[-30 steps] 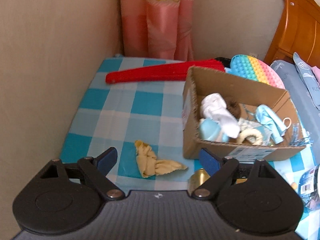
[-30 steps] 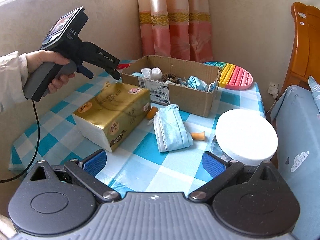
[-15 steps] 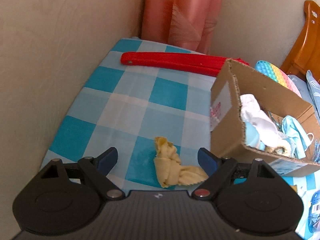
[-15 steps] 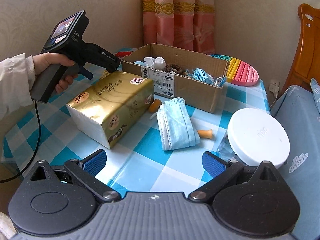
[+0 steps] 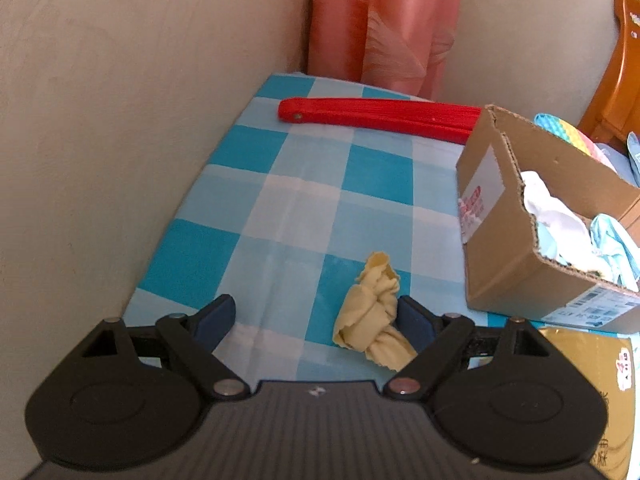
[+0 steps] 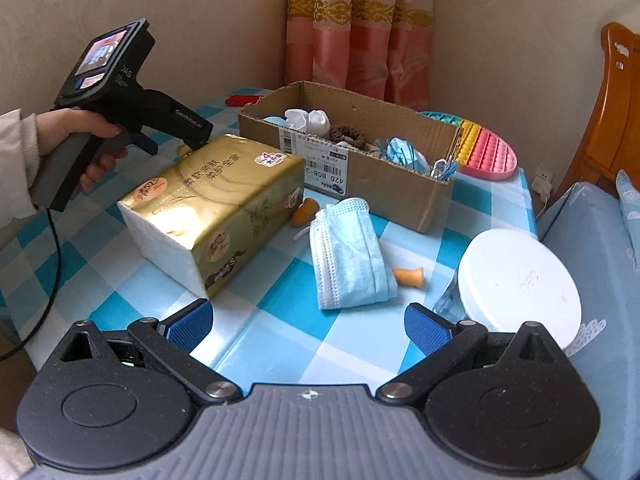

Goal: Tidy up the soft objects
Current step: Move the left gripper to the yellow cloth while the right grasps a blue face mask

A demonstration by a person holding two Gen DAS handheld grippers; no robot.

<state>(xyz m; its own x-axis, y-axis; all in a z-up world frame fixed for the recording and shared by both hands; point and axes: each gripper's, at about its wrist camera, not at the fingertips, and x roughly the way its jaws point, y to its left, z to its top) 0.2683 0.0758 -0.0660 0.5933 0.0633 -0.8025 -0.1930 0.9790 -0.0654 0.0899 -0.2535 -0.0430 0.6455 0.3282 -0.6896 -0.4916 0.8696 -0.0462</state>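
A crumpled pale yellow cloth [image 5: 374, 314] lies on the blue-and-white checked tabletop [image 5: 288, 200], in the near right part of the gap between the spread fingers of the left hand-held gripper [image 5: 316, 320]. Its edge is right against the right blue pad [image 5: 414, 320]; the left pad stands well apart from it, so the jaws are released and grip nothing.

Left of the cloth the tabletop runs bare to its edge along the beige wall [image 5: 120, 120], and beyond it the checks stay open up to a long red folded fan [image 5: 380, 118] lying across the far end. Just right of the cloth stands an open brown cardboard box [image 5: 504, 264] with white and light blue soft things inside; its near corner crowds that side.

From the other side, the right hand-held gripper [image 6: 310, 322] hangs released above the near tabletop, holding nothing. Ahead of it lies a folded light blue face mask [image 6: 350, 258], with a gold-wrapped pack of tissues [image 6: 216, 208] to its left, a round white lid [image 6: 520, 284] to its right and the box behind. A rainbow pop-bubble pad [image 6: 486, 150] sits at the far right corner.
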